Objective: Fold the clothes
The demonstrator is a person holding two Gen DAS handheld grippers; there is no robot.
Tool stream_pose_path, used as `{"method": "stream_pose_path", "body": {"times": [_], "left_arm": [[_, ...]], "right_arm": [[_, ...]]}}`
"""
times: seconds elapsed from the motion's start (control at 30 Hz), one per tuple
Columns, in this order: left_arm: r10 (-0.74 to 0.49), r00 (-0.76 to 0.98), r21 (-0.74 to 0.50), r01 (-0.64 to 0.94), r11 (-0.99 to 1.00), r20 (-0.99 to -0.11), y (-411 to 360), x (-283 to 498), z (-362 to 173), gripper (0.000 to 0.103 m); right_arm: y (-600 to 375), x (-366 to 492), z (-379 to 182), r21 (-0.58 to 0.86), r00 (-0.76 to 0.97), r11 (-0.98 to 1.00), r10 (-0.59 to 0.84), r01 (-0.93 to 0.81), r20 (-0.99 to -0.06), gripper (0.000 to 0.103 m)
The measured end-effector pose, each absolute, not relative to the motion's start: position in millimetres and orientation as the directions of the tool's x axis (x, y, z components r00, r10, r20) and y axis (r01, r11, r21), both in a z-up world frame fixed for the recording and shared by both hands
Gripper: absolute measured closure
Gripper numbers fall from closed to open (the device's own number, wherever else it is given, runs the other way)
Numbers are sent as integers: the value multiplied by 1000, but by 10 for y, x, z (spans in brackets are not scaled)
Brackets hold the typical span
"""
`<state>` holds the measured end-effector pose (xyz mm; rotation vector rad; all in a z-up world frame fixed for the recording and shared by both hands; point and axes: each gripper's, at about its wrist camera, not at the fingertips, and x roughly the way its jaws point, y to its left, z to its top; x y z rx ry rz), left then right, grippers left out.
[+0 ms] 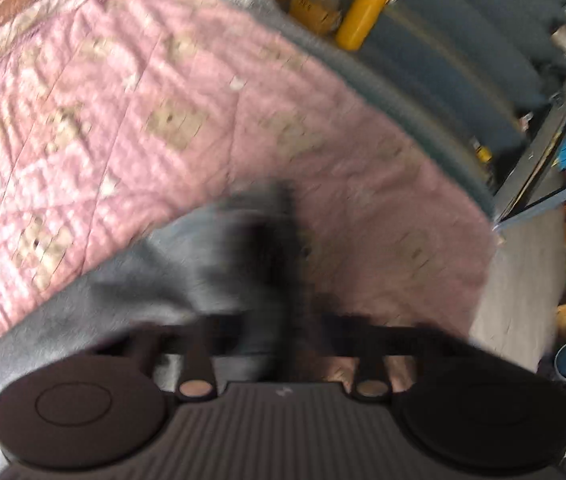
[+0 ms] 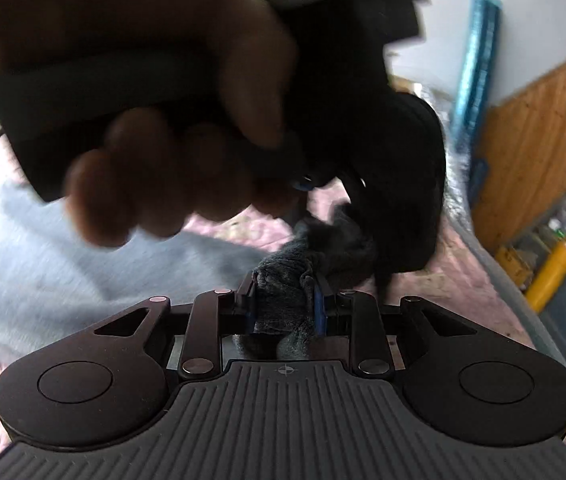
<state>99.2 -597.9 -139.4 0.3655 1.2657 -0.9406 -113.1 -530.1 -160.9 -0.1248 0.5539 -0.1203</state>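
Right wrist view: the right claw (image 2: 285, 300) is clenched on a bunched fold of the grey garment (image 2: 283, 280), the cloth pinched between its two fingers and spilling out above and below them. The rest of the garment trails off to the left across the pink quilt (image 2: 463, 280) that covers the bed. Directly ahead, the person's left hand (image 2: 155, 132) grips the handle of the left claw (image 2: 359, 216), which points down at the same bunch of cloth, touching or just beside it.

Left wrist view is heavily blurred: a dark smear runs up from between the fingers, and grey fabric lies at the lower left over the quilt near the bed's right edge. Whether the left claw is released or clenched cannot be told. Beyond that edge a yellow cylinder (image 1: 363, 14) lies on the floor.
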Motion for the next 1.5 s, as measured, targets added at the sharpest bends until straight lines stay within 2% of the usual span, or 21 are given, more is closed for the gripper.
{"method": "stream_pose_path", "body": {"times": [0.1, 0.17, 0.27, 0.3, 0.4, 0.47, 0.57, 0.7, 0.8, 0.87, 0.93, 0.97, 1.0, 1.1, 1.2, 1.23, 1.27, 1.3, 1.37, 1.47, 1.5], "left_arm": [[-516, 30, -361, 680, 638, -856, -5417, 1118, -1174, 90], [-556, 74, -410, 596, 691, -828, -4840, 1244, -1080, 90], [-513, 108, -417, 455, 787, -851, -4008, 1376, -1353, 87], [-488, 120, -405, 407, 819, -865, -3801, 1405, -1514, 79], [-441, 125, -385, 322, 865, -889, -3456, 1393, -1863, 70], [-431, 142, -375, 305, 875, -891, -3342, 1333, -1894, 69], [-466, 183, -402, 298, 865, -866, -3177, 1229, -1836, 52], [-504, 157, -450, 284, 847, -849, -3117, 1173, -1980, 50], [-477, 150, -420, 298, 857, -866, -3219, 1136, -2056, 46], [-455, 175, -384, 329, 863, -873, -3322, 1104, -2016, 45], [-445, 188, -365, 349, 863, -875, -3485, 1096, -2014, 45], [-455, 182, -372, 357, 857, -872, -3549, 1095, -2030, 54], [-450, 174, -366, 369, 854, -876, -3600, 1092, -2034, 64], [-401, 158, -315, 394, 863, -902, -3693, 1083, -2052, 78], [-349, 168, -268, 376, 887, -922, -3598, 1052, -2082, 71], [-354, 161, -271, 387, 881, -921, -3568, 1036, -2056, 71], [-359, 153, -273, 404, 873, -921, -3543, 1023, -2021, 68], [-346, 164, -251, 422, 871, -924, -3528, 1022, -1950, 58], [-302, 266, -161, 446, 881, -916, -3483, 990, -1641, 43], [-260, 407, -29, 492, 870, -876, -3622, 918, -1142, 37], [-265, 402, -23, 514, 858, -876, -3708, 933, -1063, 30]], "right_arm": [[-5295, -1196, -1561, -100, 855, 994, -97, 54, -509, 58], [-5384, -1283, -1443, 4, 869, 999, -28, 34, -495, 57], [-5506, -1277, -1393, 174, 861, 985, 74, 17, -504, 56], [-5543, -1216, -1431, 235, 848, 972, 108, 21, -519, 56], [-5582, -931, -1626, 317, 800, 947, 151, 51, -580, 61], [-5547, -799, -1658, 316, 785, 948, 165, 40, -597, 64], [-5475, -630, -1663, 296, 768, 955, 182, 10, -613, 65], [-5258, -437, -1941, 160, 661, 986, 144, -38, -736, 76], [-5246, -463, -2151, 109, 599, 994, 95, -13, -795, 77], [-5279, -496, -2134, 117, 607, 993, 89, 8, -790, 76], [-5287, -529, -2044, 123, 630, 992, 87, 15, -772, 75], [-5289, -528, -2024, 116, 635, 993, 77, 21, -768, 75], [-5296, -518, -2018, 106, 638, 994, 62, 31, -767, 67], [-5455, -525, -2018, 157, 652, 978, 30, 137, -757, 47], [-5649, -522, -2126, 299, 638, 931, 103, 208, -763, 44], [-5657, -518, -2143, 309, 637, 928, 111, 208, -763, 47], [-5625, -513, -2141, 293, 640, 936, 106, 193, -761, 69], [-5594, -509, -2140, 276, 642, 944, 101, 178, -760, 90], [-5499, -530, -2070, 233, 667, 963, 85, 135, -740, 92], [-5186, -623, -1735, 100, 752, 995, 48, 23, -657, 95], [-5067, -639, -1646, 53, 771, 999, 42, -11, -635, 95]]}}
